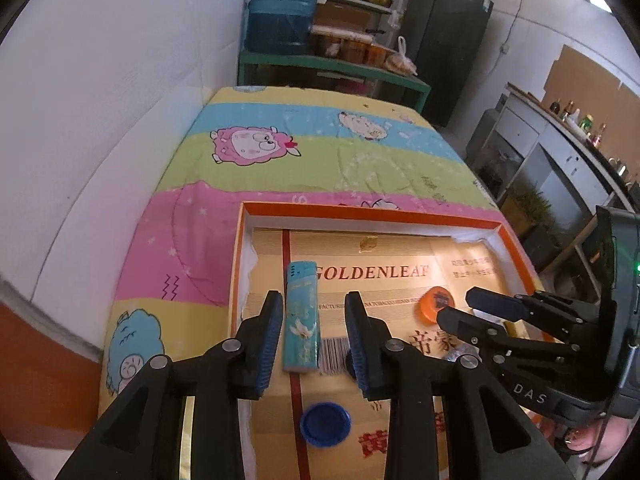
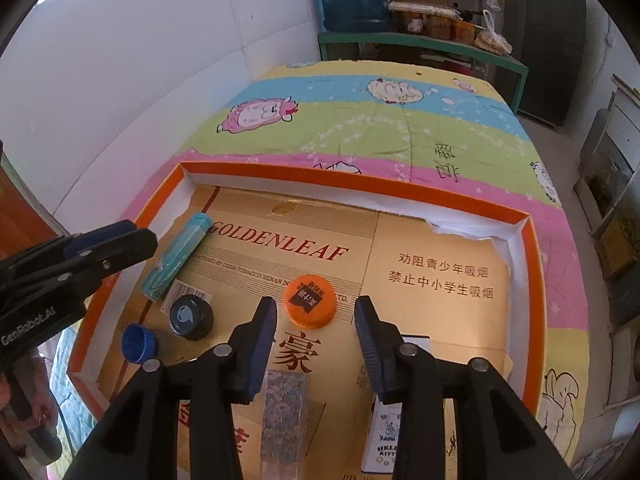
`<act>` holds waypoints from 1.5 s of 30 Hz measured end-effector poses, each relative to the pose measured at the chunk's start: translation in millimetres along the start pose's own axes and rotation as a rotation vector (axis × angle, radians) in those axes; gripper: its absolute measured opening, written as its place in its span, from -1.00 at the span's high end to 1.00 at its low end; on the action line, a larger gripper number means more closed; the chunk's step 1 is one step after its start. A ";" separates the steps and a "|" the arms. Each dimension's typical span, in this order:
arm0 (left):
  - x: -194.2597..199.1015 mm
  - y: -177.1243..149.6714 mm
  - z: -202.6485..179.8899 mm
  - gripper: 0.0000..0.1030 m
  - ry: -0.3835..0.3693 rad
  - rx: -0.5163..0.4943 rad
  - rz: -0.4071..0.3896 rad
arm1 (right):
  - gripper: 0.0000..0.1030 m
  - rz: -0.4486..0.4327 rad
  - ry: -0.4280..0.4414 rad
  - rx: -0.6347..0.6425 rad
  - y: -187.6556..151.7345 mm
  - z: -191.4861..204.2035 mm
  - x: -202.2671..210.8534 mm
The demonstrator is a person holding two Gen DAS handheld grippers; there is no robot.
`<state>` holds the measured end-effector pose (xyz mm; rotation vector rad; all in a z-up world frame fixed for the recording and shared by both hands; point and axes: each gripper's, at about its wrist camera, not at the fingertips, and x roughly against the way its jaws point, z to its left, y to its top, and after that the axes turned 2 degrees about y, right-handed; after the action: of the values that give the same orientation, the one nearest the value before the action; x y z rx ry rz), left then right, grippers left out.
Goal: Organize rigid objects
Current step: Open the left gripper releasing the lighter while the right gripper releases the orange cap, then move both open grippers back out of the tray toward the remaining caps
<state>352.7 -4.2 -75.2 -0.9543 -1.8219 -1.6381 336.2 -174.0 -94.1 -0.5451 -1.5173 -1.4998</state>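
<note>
Left tongs (image 1: pixel 314 322) stand parted over the teal lighter (image 1: pixel 301 318), pads clear of it on both sides, gripping nothing. Lighter lies flat inside the orange-rimmed box lid (image 1: pixel 372 216), on the gold carton liner, long axis running straight away from the tongs and in line with the gap between the fingers. Seen from the right wrist, the same lighter (image 2: pixel 176 256) sits at the lid's left end, near the left wall

Right tongs (image 2: pixel 316 328) also open and empty, hovering just short of the orange cap (image 2: pixel 310 306), which lies flat near the lid's middle. Cap sits between the finger lines, slightly toward the left finger

Other pieces in the lid: dark round cap (image 2: pixel 191 317) and small blue cap (image 2: pixel 138 343) close together toward the near left corner; a patterned flat stick (image 2: pixel 285 420) and a white lighter (image 2: pixel 384 440) lie under the right tongs, near edge. Lid rests on a cartoon-print quilt (image 1: pixel 280 152) over a bed

Judgement: lighter looks already set down, so the left hand is free. Nearest next thing is the orange cap, right hand's reach; being round, it needs no wrist turn, only a short push forward and down to straddle it
</note>
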 end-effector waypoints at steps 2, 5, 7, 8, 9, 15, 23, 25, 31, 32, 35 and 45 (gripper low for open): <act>7.7 -2.9 -1.8 0.36 0.010 -0.005 -0.011 | 0.22 -0.008 0.003 -0.006 -1.9 0.8 5.1; 15.7 -5.8 -4.9 0.36 0.031 -0.017 -0.022 | 0.22 -0.011 0.001 -0.003 -4.6 3.2 10.2; 23.1 -8.1 -7.5 0.36 0.046 -0.026 -0.034 | 0.22 -0.015 -0.001 -0.001 -6.0 5.3 14.0; 27.0 -8.7 -8.4 0.36 0.055 -0.030 -0.042 | 0.22 -0.019 -0.003 -0.001 -6.8 6.1 16.7; 31.2 -9.7 -9.9 0.36 0.062 -0.034 -0.049 | 0.22 -0.022 -0.003 -0.002 -8.3 7.0 19.6; 58.4 -19.1 -16.4 0.36 0.084 -0.053 -0.088 | 0.22 -0.063 -0.019 -0.017 -15.1 11.9 40.7; 90.9 -36.7 -24.9 0.36 0.070 -0.063 -0.115 | 0.22 -0.129 -0.046 -0.034 -30.4 22.1 76.2; 98.7 -41.0 -26.3 0.36 0.067 -0.066 -0.121 | 0.22 -0.137 -0.047 -0.033 -34.3 24.6 83.3; 118.8 -51.4 -31.1 0.36 0.062 -0.070 -0.142 | 0.22 -0.160 -0.053 -0.033 -48.8 30.7 103.9; 123.4 -54.3 -32.3 0.36 0.060 -0.072 -0.146 | 0.22 -0.165 -0.052 -0.034 -52.0 31.7 108.2; 133.6 -60.7 -34.3 0.36 0.051 -0.075 -0.155 | 0.22 -0.176 -0.053 -0.038 -60.4 34.2 117.0; 160.9 -87.3 -43.3 0.36 0.035 -0.094 -0.173 | 0.22 -0.209 -0.067 -0.049 -89.8 42.5 142.4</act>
<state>180.7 -22.7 -1.2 -0.8211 -1.8624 -1.8470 180.0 -188.3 -19.5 -0.4805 -1.6334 -1.6967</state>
